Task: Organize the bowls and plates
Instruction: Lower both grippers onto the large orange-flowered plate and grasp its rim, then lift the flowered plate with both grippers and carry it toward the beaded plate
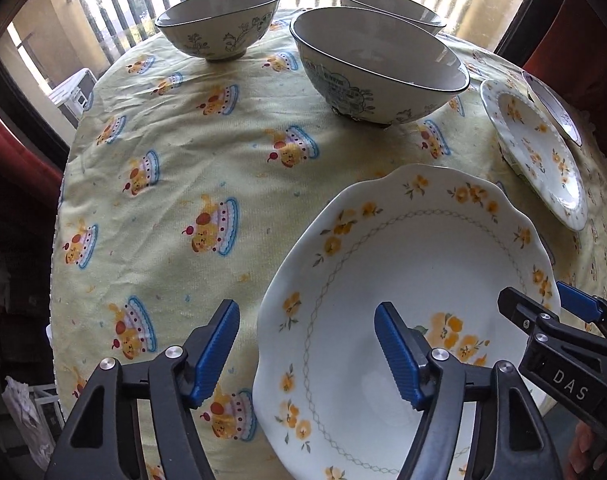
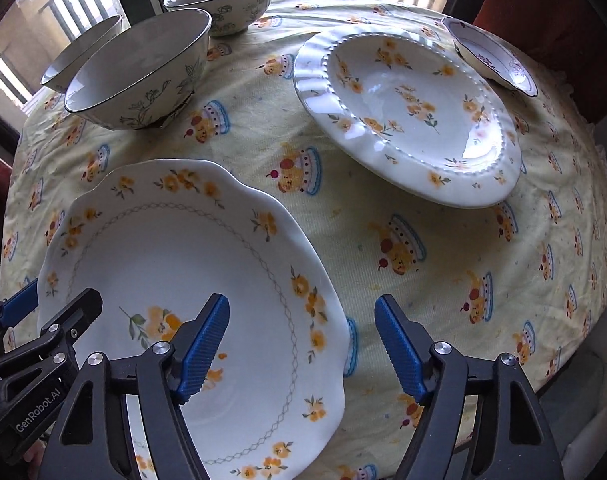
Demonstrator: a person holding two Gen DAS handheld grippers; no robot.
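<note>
So the big scalloped plate [image 1: 403, 304] with yellow flowers is straddled at opposite rims: its left rim sits between the spread fingers of the left gripper [image 1: 307, 354], its right rim between the spread fingers of the right gripper [image 2: 301, 350], nothing pinched yet. Beyond the fingers on the bench [image 1: 191, 168], three bowls [image 1: 379, 68] are seen, plus a beaded-rim plate [image 2: 407, 112] and a small dish [image 2: 491, 56].
</note>
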